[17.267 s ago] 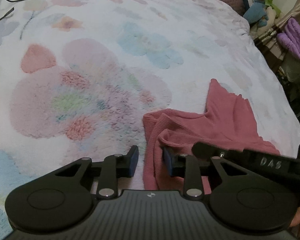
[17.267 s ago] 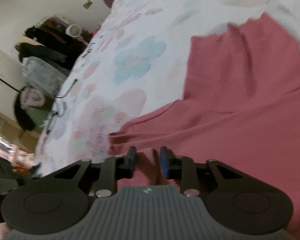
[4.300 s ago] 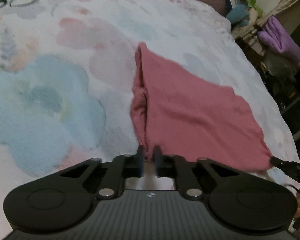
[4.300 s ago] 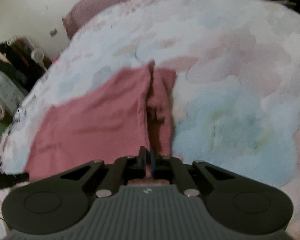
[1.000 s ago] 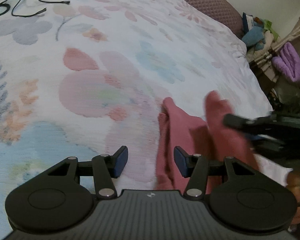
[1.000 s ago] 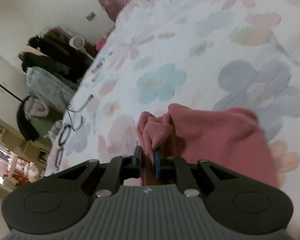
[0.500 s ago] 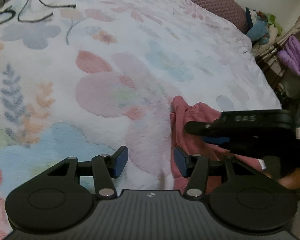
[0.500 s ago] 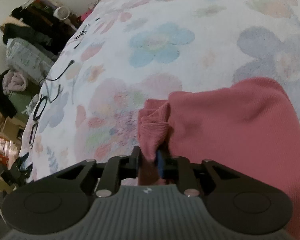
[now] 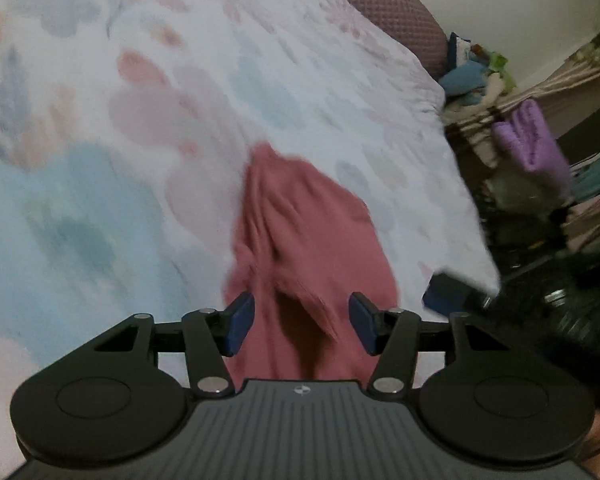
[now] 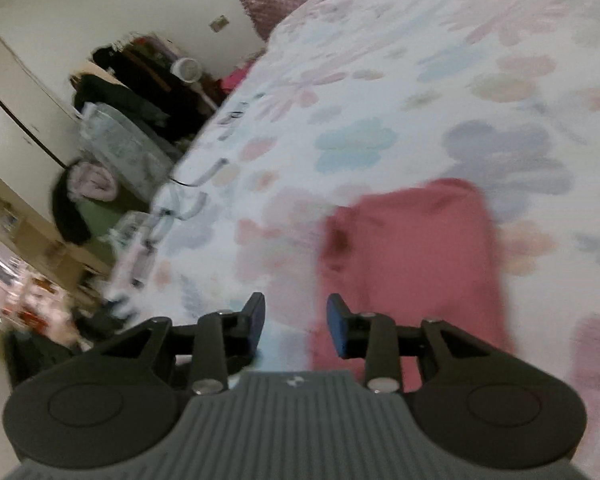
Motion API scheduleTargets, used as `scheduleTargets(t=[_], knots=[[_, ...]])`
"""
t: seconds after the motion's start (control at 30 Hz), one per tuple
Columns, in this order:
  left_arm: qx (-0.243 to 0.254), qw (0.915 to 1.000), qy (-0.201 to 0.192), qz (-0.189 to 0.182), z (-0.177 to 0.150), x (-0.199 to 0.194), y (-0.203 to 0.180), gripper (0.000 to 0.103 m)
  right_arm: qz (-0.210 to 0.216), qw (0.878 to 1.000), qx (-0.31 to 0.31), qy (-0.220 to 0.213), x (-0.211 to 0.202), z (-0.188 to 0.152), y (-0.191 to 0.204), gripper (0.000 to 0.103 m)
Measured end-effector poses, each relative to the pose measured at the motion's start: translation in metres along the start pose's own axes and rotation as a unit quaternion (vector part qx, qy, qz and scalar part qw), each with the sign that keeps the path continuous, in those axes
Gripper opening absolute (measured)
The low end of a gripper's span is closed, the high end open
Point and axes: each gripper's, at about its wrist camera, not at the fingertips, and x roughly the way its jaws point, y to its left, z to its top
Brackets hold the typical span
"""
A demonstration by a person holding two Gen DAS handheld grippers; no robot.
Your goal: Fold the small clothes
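Observation:
A small pink knit garment [image 9: 300, 240] lies folded on the floral bedspread [image 9: 100, 160]. My left gripper [image 9: 302, 322] is open, its fingers spread above the near end of the garment, holding nothing. In the right wrist view the garment [image 10: 412, 256] lies as a rough rectangle ahead and to the right. My right gripper [image 10: 296, 322] is open and empty above the bedspread [image 10: 380, 100], just left of the garment's near edge. A part of the right gripper [image 9: 448, 296] shows blurred at the right of the left wrist view.
A mauve pillow [image 9: 380, 4] lies at the head of the bed. Cables [image 10: 188, 200] lie on the bedspread near its edge. Clutter, a purple towel [image 9: 532, 140] and bags [image 10: 116, 140] stand beside the bed on both sides.
My right gripper has opened and let go of the garment's corner, then pulled back left. The garment now lies folded flat. My left gripper has swung over the garment, still open.

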Motion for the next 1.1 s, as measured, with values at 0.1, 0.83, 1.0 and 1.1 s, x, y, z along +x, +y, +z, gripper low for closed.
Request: scheduleTargets(t=[0.1,0.83,1.0,1.1], knots=[[-0.036,0.9985,0.027,-0.030,-0.017,0.016,0.004,0.067,-0.047,0.999,-0.022,0.003,-0.019,-0.025,-0.023,0.032],[-0.057,0.9977,-0.013,-0.033,-0.018,0.028,-0.007,0.008,-0.123,0.982,-0.138,0.034,-0.013,-0.094,-0.068,0.032],[0.004,0.9990,-0.041,-0.020,-0.005,-0.007,-0.031,0.007,-0.132,0.982,-0.133,0.012,-0.005,-0.082,-0.064,0.003],[0.007,0.9987,-0.006,0.049,-0.013,0.012,-0.005,0.007,-0.128,0.981,-0.142,0.021,-0.006,-0.083,-0.062,0.000]])
